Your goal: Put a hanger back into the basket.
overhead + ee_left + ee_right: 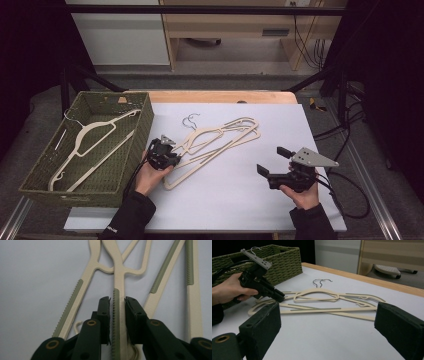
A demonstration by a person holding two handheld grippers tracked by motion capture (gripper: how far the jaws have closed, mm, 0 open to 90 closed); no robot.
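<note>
Where overhead hides it, left gripper (117, 312) astride hanger (119, 285).

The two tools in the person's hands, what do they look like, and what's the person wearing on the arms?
Both are black, pistol-shaped handheld devices. The left tool and the right tool each carry a grey three-cornered plate with small holes on top and trail a black cable. The left tool's fingers are flat black blocks on arms with brass-coloured pivot rings. The person wears dark sleeves; the left cuff bears small white lettering.
</note>
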